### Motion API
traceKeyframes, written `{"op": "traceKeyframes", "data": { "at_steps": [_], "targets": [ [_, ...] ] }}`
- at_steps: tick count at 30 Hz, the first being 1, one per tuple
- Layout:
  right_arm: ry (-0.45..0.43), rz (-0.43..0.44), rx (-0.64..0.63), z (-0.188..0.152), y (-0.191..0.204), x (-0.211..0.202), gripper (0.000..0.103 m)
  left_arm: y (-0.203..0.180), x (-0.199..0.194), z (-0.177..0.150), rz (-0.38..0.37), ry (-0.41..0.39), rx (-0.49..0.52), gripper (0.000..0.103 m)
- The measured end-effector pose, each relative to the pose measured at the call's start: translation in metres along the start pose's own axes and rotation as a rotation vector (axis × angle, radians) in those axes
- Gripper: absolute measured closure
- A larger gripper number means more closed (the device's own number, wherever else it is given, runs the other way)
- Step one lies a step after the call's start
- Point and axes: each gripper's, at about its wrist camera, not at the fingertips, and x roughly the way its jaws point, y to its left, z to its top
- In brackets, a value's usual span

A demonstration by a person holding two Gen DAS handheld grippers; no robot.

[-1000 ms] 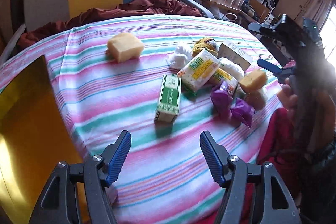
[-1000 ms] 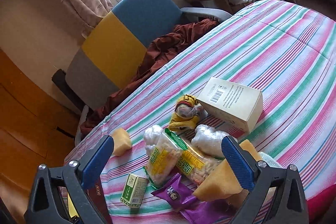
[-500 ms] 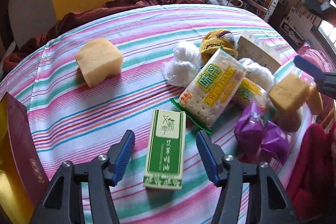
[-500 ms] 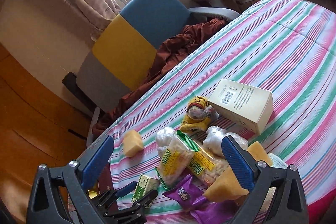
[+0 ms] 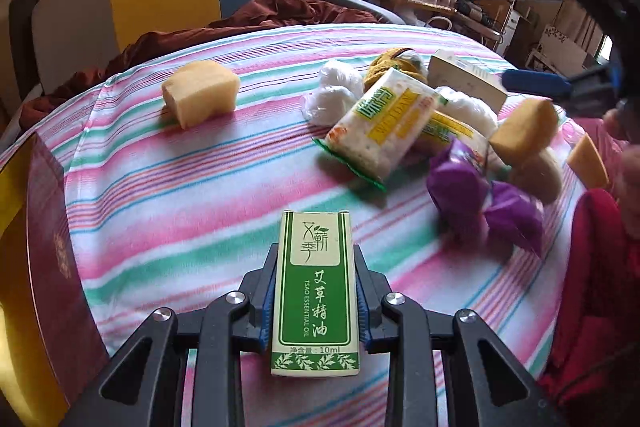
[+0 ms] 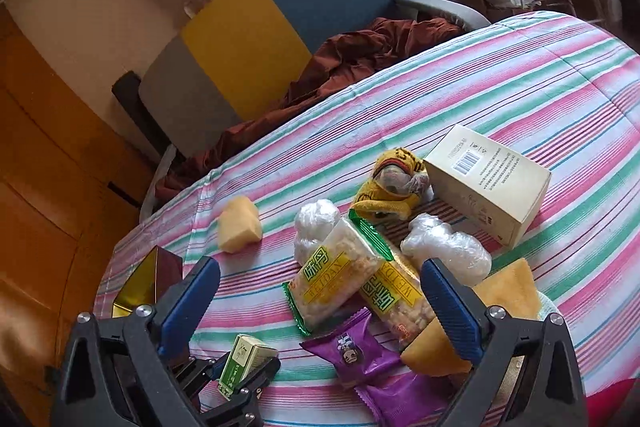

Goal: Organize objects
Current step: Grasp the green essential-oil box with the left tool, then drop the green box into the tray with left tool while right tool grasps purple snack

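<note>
The small green-and-white essential-oil carton (image 5: 315,297), loose on the striped cloth (image 5: 180,195) half a second ago, now sits clamped in our left gripper (image 5: 315,301): first item secured. Right of it we count two cracker packs (image 5: 382,117), two purple sachets (image 5: 460,183). Our right gripper (image 6: 316,301) hovers agape.

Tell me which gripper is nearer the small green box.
Left. The left gripper is shut on the small green box, a finger against each side. The right gripper hangs open above the snack pile, apart from the box.
</note>
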Motion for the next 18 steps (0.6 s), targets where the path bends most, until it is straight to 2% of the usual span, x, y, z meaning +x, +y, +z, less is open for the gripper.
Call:
{"op": "traceKeyframes", "data": {
  "at_steps": [6,9,18],
  "targets": [
    [0.136,-0.01,-0.067,-0.012,0.011,0.023,0.033,-0.002,-0.007,-0.009,-0.002,-0.034,0.017,0.073],
    [0.199,-0.025,-0.106,-0.02,0.016,0.033,0.041,0.0,-0.007,-0.011,-0.009,-0.045,0.015,0.073],
    [0.324,-0.111,-0.246,-0.044,0.036,0.056,0.041,-0.005,-0.006,-0.011,-0.008,-0.052,0.019,0.072]
  ]
}}
